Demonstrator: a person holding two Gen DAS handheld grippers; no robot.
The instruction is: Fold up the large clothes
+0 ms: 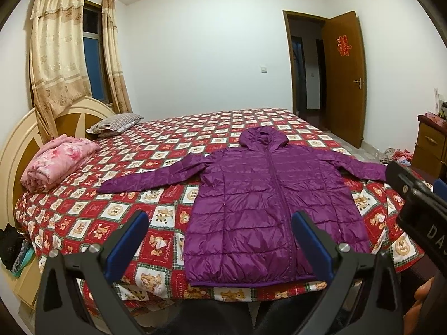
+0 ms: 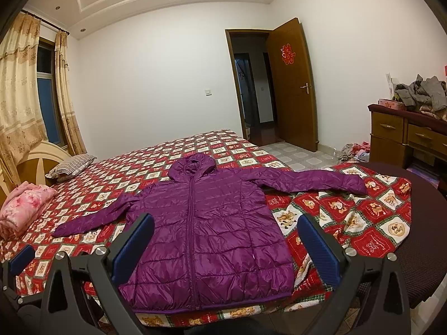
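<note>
Here, your purple hooded jacket (image 1: 268,195) flat and zipped on the patterned bed (image 1: 139,184), sleeves spread wide, hem nearest you, your left gripper (image 1: 220,240) and right gripper (image 2: 226,240) above the bed's near edge, fingers wide, holding nothing, pink folded blanket (image 1: 58,162) by the headboard.

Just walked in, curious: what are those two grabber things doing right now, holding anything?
Left gripper: open, holding nothing.
Right gripper: open, holding nothing; the purple jacket lies flat, ungrasped.

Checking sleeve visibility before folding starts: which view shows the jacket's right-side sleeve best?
The right wrist view: the sleeve lies fully visible, stretched out to its cuff on the bedspread. In the left wrist view that sleeve has its cuff end hidden behind the right hand-held gripper.
</note>
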